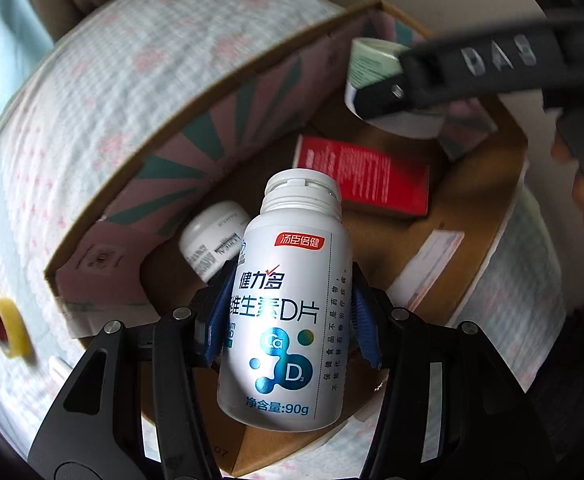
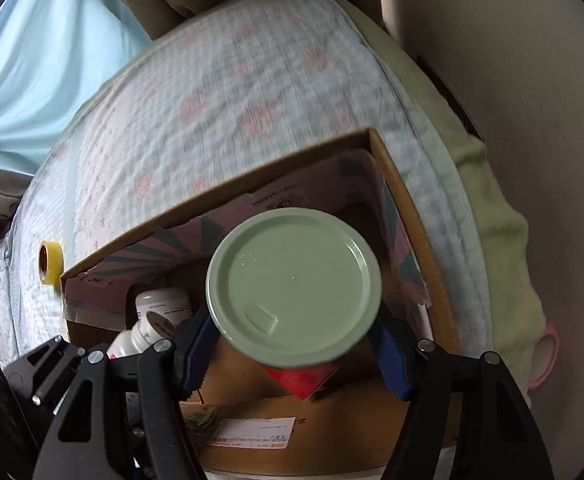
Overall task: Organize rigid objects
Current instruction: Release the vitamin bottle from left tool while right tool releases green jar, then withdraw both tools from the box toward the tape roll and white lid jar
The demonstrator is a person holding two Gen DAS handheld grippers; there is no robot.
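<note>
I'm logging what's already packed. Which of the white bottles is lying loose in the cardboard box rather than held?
The smaller white bottle with the black-print label, on its side by the box's patterned flap. The vitamin D bottle is clamped in the left gripper.

Both tongs, left [image 1: 288,316] and right [image 2: 292,344], downward-pointing, each clamped.

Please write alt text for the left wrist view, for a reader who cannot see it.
The left gripper holds a white vitamin D bottle above an open cardboard box on a flowered bedcover. Inside lie a red carton and a small white bottle; the right gripper brings a green-lidded container over the far end.
</note>
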